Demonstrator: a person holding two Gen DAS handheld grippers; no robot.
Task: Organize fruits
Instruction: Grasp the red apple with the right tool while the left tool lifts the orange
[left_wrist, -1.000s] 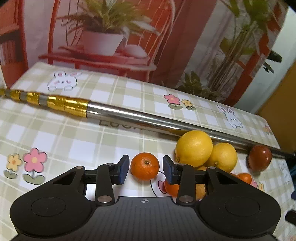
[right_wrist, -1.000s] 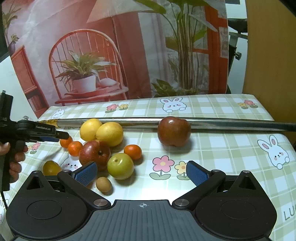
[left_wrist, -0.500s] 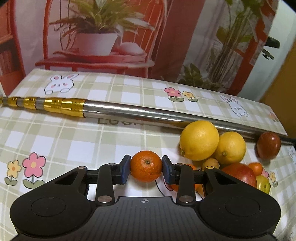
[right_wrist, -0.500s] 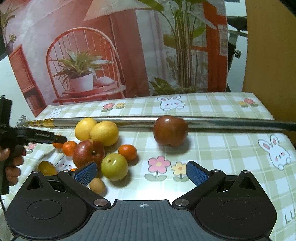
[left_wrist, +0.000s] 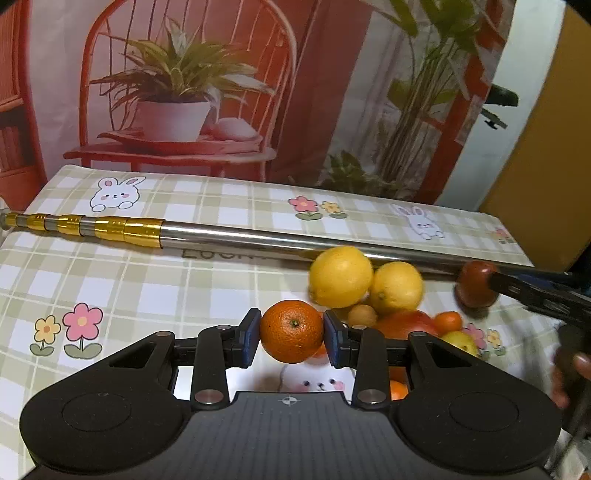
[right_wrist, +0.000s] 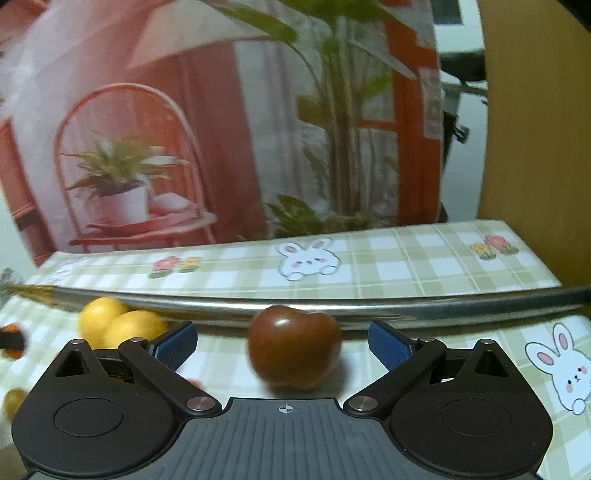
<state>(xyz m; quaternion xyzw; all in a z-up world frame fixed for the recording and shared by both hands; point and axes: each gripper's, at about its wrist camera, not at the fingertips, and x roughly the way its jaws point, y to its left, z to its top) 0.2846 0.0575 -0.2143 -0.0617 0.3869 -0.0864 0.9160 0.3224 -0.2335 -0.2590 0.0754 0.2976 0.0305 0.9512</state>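
Two lemons (left_wrist: 365, 282) behind left tongs (left_wrist: 291, 334) pinching orange (left_wrist: 291, 331); right tongs (right_wrist: 283, 341) spread around dark fruit (right_wrist: 293, 349).

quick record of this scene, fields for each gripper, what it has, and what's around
left gripper: shut on orange
right gripper: open, dark red fruit between its fingers, not gripped
lemons: two, side by side, beside the pole
pole: lies across the tablecloth
image: right view blurred
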